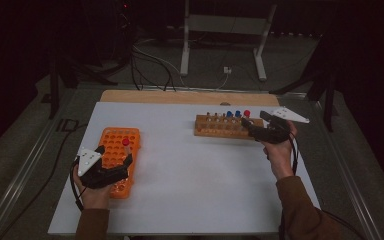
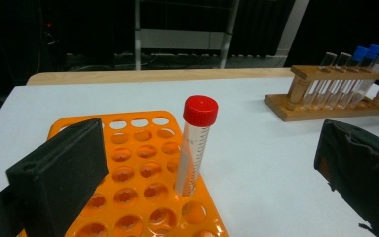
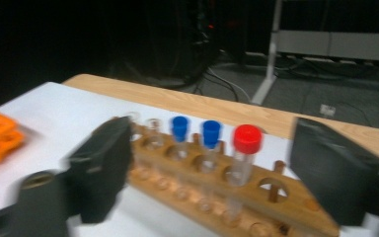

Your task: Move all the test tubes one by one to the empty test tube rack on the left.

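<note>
An orange tube rack (image 1: 109, 142) (image 2: 128, 175) lies at the left of the white board. One red-capped tube (image 1: 125, 145) (image 2: 195, 143) stands upright in it. My left gripper (image 1: 116, 155) (image 2: 207, 150) is open, its jaws wide on either side of that tube without touching it. At the back right a wooden rack (image 1: 215, 131) (image 3: 271, 202) (image 2: 325, 106) holds two uncapped tubes, two blue-capped tubes (image 3: 180, 131) and a red-capped tube (image 1: 246, 114) (image 3: 245, 148). My right gripper (image 1: 256, 121) (image 3: 217, 163) is open at that rack's right end, its jaws either side of the capped tubes.
The white board (image 1: 195, 185) covers the table, with a bare wooden strip (image 1: 180, 97) along its far edge. Behind the table stand a metal frame's legs (image 1: 185, 50) and cables (image 1: 150, 60) on the floor. Open board lies between the two racks.
</note>
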A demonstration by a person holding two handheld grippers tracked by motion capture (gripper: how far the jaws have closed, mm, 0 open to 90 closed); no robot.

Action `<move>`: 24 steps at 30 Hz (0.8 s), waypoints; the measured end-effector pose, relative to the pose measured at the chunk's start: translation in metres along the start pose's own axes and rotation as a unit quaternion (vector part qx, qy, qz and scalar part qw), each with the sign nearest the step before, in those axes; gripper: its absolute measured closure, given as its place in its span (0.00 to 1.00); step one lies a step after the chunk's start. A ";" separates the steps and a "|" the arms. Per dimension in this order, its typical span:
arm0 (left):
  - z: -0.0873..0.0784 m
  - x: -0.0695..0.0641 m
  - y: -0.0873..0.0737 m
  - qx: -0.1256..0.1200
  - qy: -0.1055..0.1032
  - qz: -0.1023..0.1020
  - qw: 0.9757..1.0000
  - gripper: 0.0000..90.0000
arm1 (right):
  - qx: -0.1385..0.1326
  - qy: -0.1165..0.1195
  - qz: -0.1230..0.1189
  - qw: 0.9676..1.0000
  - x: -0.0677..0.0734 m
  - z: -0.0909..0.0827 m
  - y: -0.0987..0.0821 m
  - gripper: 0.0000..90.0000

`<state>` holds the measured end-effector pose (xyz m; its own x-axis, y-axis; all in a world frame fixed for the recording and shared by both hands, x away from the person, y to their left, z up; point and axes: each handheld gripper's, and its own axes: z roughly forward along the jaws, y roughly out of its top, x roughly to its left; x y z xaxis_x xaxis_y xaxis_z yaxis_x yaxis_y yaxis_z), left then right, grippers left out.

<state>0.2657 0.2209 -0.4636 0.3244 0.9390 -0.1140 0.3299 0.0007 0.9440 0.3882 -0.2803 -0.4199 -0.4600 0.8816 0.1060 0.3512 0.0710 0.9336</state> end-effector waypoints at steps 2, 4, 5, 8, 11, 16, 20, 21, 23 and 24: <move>0.000 0.000 0.000 -0.004 0.001 -0.001 1.000 0.01 | 0.012 -0.007 0.006 1.000 -0.006 0.010 -0.001 0.29; -0.001 0.000 0.000 -0.005 0.002 -0.001 1.000 0.01 | 0.022 -0.017 0.006 1.000 -0.010 0.019 -0.002 0.37; -0.001 0.000 0.000 -0.005 0.003 -0.001 1.000 0.01 | 0.028 -0.020 0.005 0.999 -0.012 0.023 -0.003 0.42; -0.001 0.001 -0.001 -0.005 0.006 -0.004 1.000 0.01 | 0.039 -0.032 -0.003 0.999 -0.014 0.035 -0.007 0.54; -0.001 0.001 -0.001 -0.006 0.006 -0.005 1.000 0.01 | 0.047 -0.048 -0.002 0.998 -0.014 0.044 -0.011 0.63; -0.002 0.002 -0.002 -0.007 0.008 -0.007 1.000 0.01 | 0.055 -0.061 0.021 0.996 -0.017 0.058 -0.020 0.74; -0.001 0.002 -0.002 -0.006 0.008 -0.007 1.000 0.01 | 0.069 -0.068 0.014 0.995 -0.014 0.065 -0.024 0.79; -0.002 0.002 -0.002 -0.007 0.008 -0.007 1.000 0.01 | 0.071 -0.070 0.014 0.995 -0.014 0.066 -0.025 0.81; -0.002 0.002 -0.002 -0.006 0.008 -0.006 1.000 0.01 | 0.067 -0.069 0.016 0.995 -0.014 0.066 -0.026 0.82; -0.002 0.002 -0.002 -0.006 0.009 -0.006 1.000 0.01 | 0.066 -0.072 0.013 0.995 -0.013 0.065 -0.025 0.83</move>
<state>0.2642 0.2235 -0.4650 0.3048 0.9449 -0.1197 0.3227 0.0157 0.9464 0.4382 -0.2629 -0.4669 -0.3321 0.9406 0.0703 0.4691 0.1001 0.8774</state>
